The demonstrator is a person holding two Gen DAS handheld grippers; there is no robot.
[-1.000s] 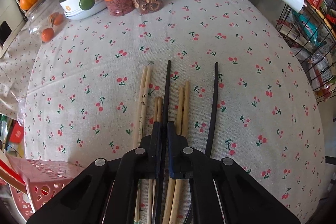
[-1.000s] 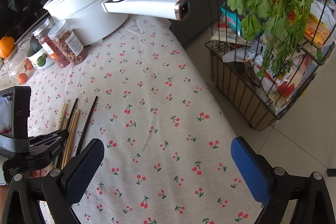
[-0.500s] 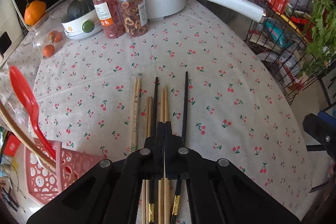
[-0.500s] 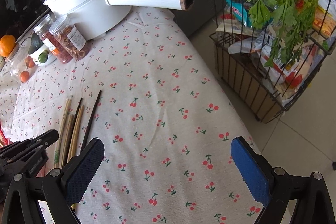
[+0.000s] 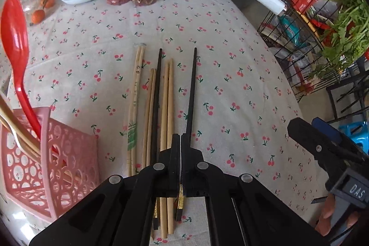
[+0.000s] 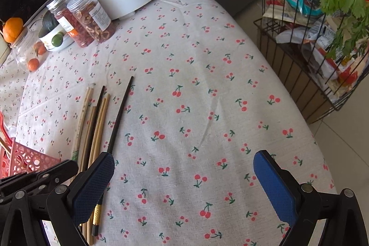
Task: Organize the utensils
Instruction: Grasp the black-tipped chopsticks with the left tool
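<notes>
Cherry-print tablecloth point(image 6: 207, 89) carries the loose chopsticks point(image 5: 159, 107) beside your pink basket point(image 5: 46, 165); your left gripper point(image 5: 179, 142) is closed above them, apparently empty, your right gripper point(image 6: 184, 179) gapes wide; next, I'd judge, straddle the stray black chopstick point(image 6: 120, 117) and pinch.

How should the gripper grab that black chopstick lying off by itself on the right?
Probably from straight above, pinching across the middle of the black chopstick. It lies flat on the tablecloth, and cloth is bare on both its sides there, leaving room for the fingers.
</notes>
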